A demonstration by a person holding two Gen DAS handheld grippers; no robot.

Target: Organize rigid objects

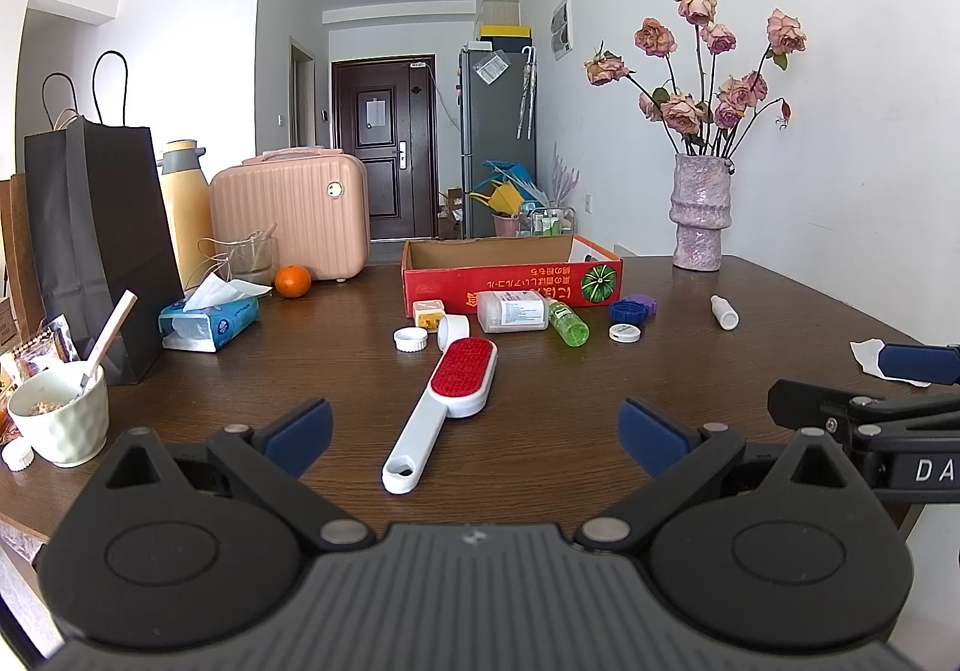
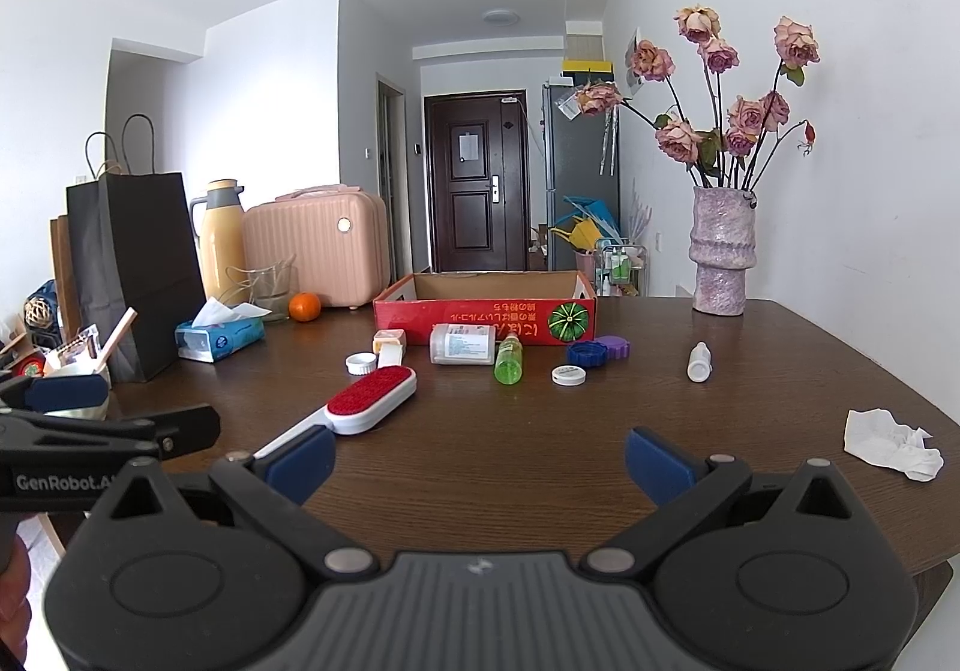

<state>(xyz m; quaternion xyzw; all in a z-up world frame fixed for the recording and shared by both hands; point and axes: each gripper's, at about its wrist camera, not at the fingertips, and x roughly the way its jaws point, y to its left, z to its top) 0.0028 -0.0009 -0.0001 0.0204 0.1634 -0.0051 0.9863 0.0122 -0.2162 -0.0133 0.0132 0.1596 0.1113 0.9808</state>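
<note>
A white lint brush with a red pad (image 1: 444, 401) (image 2: 360, 401) lies on the brown table, its handle pointing toward me. My left gripper (image 1: 477, 437) stands open just short of that handle, nothing between its blue fingertips. My right gripper (image 2: 480, 461) is open too, to the right of the brush. A red cardboard box (image 1: 516, 275) (image 2: 486, 317) sits open at mid-table. In front of it lie a clear pill bottle (image 1: 513, 311) (image 2: 462, 344), a green bottle (image 1: 567, 322) (image 2: 509, 359), white lids (image 1: 410, 339), blue and purple caps (image 1: 633, 308) (image 2: 597, 352) and a small white dropper bottle (image 1: 725, 311) (image 2: 699, 360).
At the left stand a black paper bag (image 1: 102, 239), a tissue pack (image 1: 210, 320), a bowl with a spoon (image 1: 60, 419), an orange (image 1: 293, 281), a yellow flask (image 1: 186, 209) and a pink case (image 1: 291, 215). A vase of dried roses (image 1: 701, 215) is at the back right; crumpled tissue (image 2: 891, 443) lies near the right edge.
</note>
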